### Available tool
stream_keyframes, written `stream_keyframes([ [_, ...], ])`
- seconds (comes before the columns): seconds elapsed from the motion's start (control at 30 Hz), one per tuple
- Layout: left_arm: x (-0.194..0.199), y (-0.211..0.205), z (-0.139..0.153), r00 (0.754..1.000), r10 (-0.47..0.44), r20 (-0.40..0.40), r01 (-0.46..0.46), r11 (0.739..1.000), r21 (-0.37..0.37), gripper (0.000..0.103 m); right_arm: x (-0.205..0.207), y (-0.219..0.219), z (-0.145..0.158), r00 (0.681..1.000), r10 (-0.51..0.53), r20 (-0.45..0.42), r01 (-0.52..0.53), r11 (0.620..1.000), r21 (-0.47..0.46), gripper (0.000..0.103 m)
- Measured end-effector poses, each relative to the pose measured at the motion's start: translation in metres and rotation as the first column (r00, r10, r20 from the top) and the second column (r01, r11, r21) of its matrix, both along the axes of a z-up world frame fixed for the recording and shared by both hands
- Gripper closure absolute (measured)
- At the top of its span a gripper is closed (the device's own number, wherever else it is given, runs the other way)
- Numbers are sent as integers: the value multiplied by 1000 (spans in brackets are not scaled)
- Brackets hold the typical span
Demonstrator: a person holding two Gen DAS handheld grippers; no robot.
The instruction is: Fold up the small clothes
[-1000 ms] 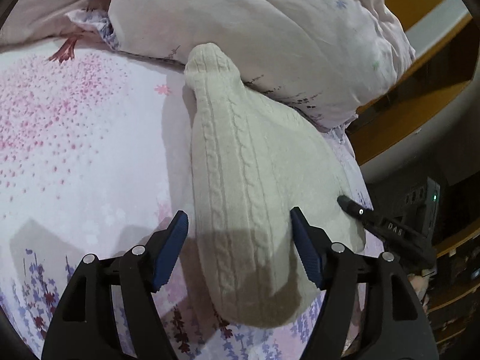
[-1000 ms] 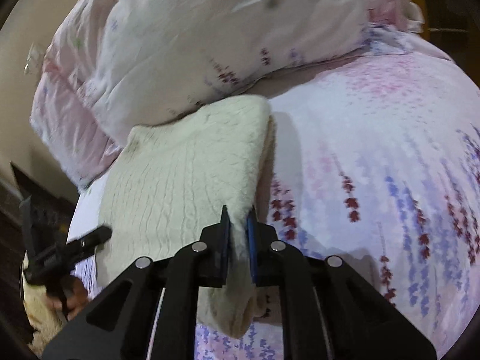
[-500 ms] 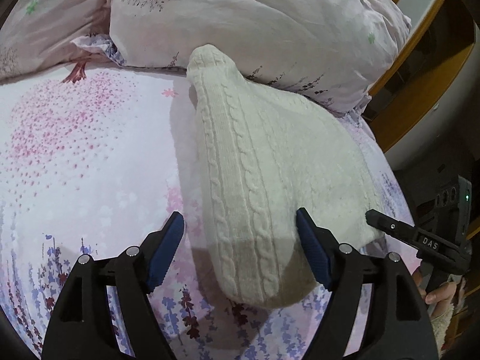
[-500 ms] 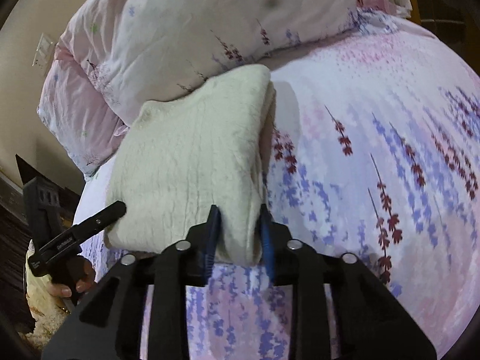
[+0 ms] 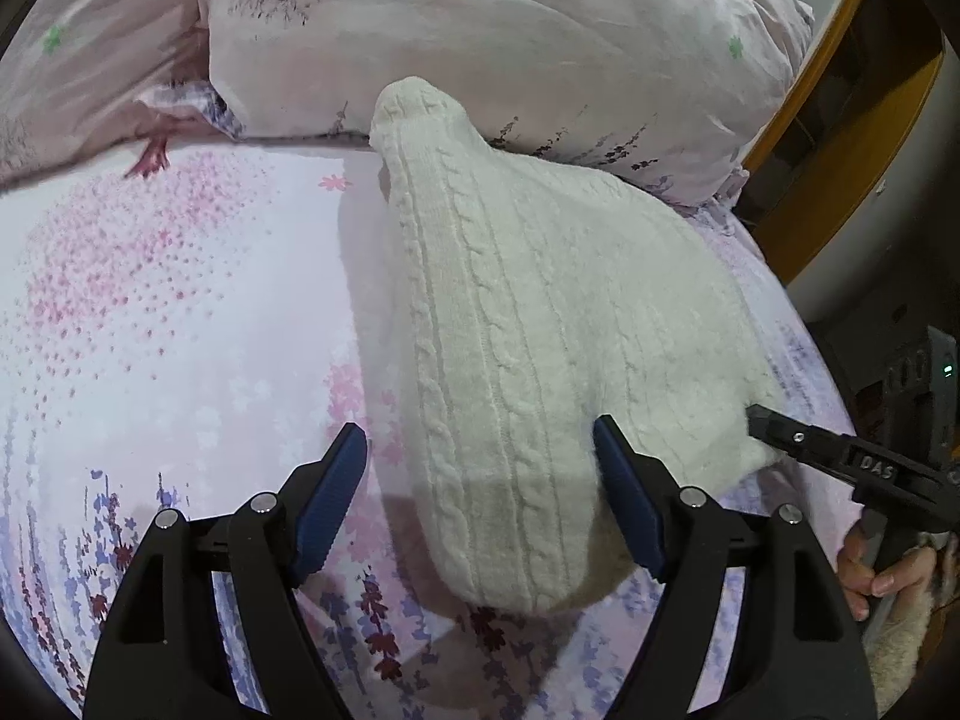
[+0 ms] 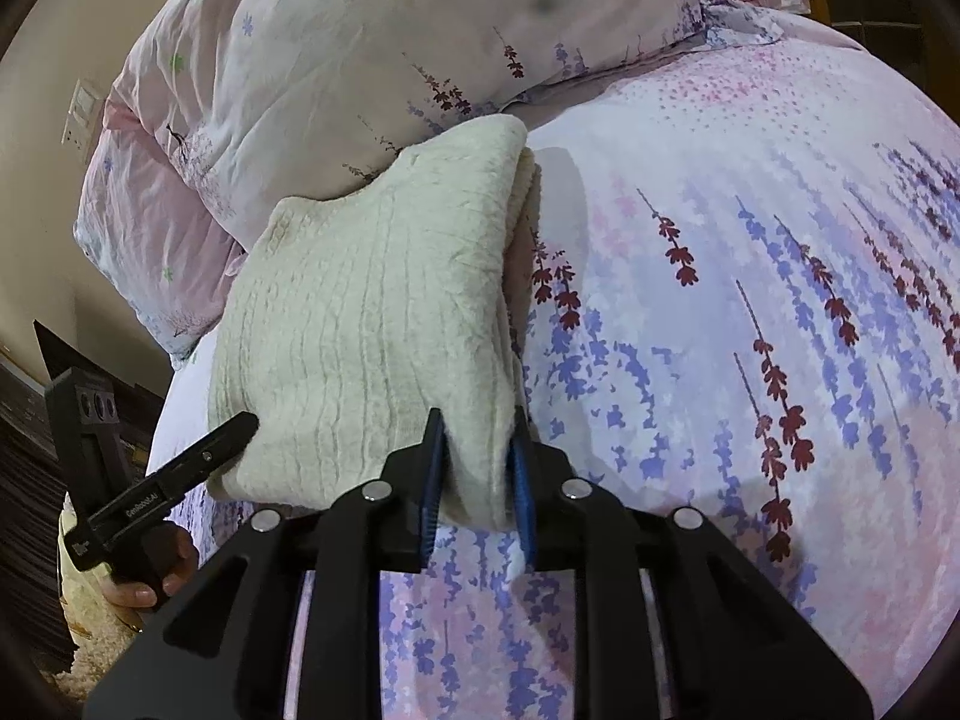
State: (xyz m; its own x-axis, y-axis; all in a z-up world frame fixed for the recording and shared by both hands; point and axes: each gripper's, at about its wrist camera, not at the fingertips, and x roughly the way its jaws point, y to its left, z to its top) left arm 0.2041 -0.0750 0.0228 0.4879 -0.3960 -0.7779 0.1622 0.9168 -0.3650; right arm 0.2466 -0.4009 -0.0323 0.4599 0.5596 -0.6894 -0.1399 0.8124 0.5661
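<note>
A folded cream cable-knit sweater (image 5: 540,324) lies on the floral bed sheet (image 5: 150,312), its far end against the pillows. My left gripper (image 5: 480,492) is open, its blue pads on either side of the sweater's near end without pinching it. In the right wrist view the sweater (image 6: 372,324) lies ahead, and my right gripper (image 6: 477,480) has its jaws partly open around the sweater's near right corner. The cloth sits loosely between the pads. The right gripper also shows in the left wrist view (image 5: 840,462) at the sweater's right edge.
Two pink floral pillows (image 5: 480,48) lie behind the sweater. A wooden bed frame (image 5: 840,138) runs along the right side. The left gripper shows at the lower left of the right wrist view (image 6: 162,486), by the bed edge. The sheet (image 6: 750,300) stretches to the right.
My right gripper's jaws have opened from shut on the sweater corner to partly apart. Both grippers have drawn back a little and the sweater now rests flat on the sheet.
</note>
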Motion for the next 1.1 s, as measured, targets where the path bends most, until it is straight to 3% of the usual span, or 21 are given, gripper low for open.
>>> stream_keyframes([
  [0.07,3,13,2,999,-1,-41,-3,996,-85,26,3,-4,7,1000,0,-12,0,1000,24,61],
  [0.13,12,25,3,997,21,-74,-33,986,-163,26,9,-12,14,1000,-20,-6,20,997,80,39],
  [0.17,17,30,5,996,39,-83,-53,983,-178,25,13,-15,18,999,-33,-3,33,995,99,37],
  [0.33,36,29,8,995,44,-89,-58,984,-169,22,47,-22,19,997,-72,-33,76,989,124,36],
  [0.6,58,-4,8,998,-12,-56,10,999,-37,18,83,-16,4,993,-68,-94,84,982,172,36],
  [0.83,66,-12,0,998,-32,-59,31,999,-21,15,90,-10,-9,992,-50,-113,69,983,172,36],
  [1.1,77,-17,-8,996,-46,-82,40,996,-73,14,92,9,-11,995,33,-95,-12,978,209,35],
])
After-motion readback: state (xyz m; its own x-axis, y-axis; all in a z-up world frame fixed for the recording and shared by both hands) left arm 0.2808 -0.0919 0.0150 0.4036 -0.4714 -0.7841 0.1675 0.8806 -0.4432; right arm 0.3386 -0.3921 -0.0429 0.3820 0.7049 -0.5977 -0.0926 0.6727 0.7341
